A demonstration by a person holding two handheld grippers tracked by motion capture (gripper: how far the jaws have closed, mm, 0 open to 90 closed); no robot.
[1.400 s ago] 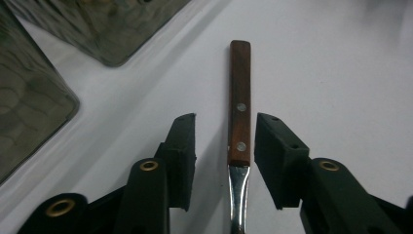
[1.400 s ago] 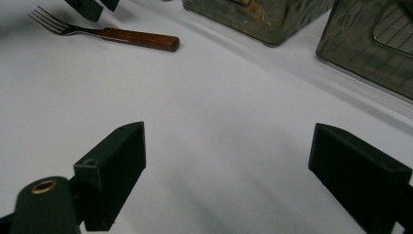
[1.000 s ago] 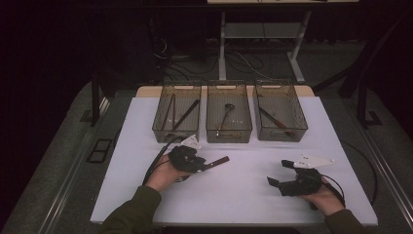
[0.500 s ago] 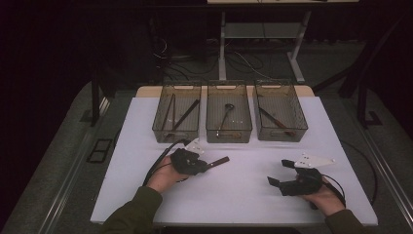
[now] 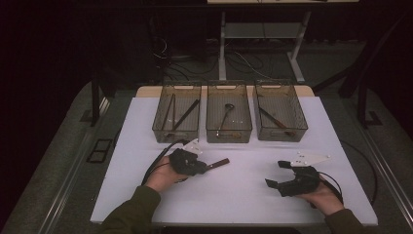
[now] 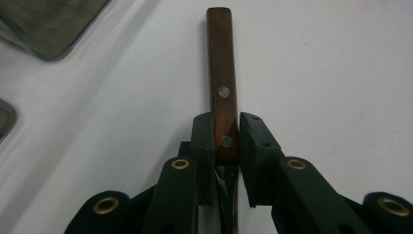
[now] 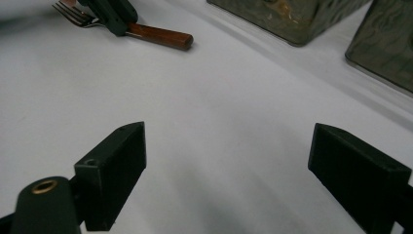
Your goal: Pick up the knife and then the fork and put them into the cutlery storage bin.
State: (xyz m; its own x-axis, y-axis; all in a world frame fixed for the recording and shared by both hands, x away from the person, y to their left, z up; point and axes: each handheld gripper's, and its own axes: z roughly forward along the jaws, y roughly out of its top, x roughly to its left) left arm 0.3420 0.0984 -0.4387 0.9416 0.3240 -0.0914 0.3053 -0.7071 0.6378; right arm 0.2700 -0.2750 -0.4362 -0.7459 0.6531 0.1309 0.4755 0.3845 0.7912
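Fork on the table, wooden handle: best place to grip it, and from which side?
Grip the fork across the flat wooden handle near the rivets, coming in along its length from the tine end. The handle is straight with parallel sides, so the pads sit flush. The left gripper has just been closing there and now clamps that spot. The right gripper is open, away from it.
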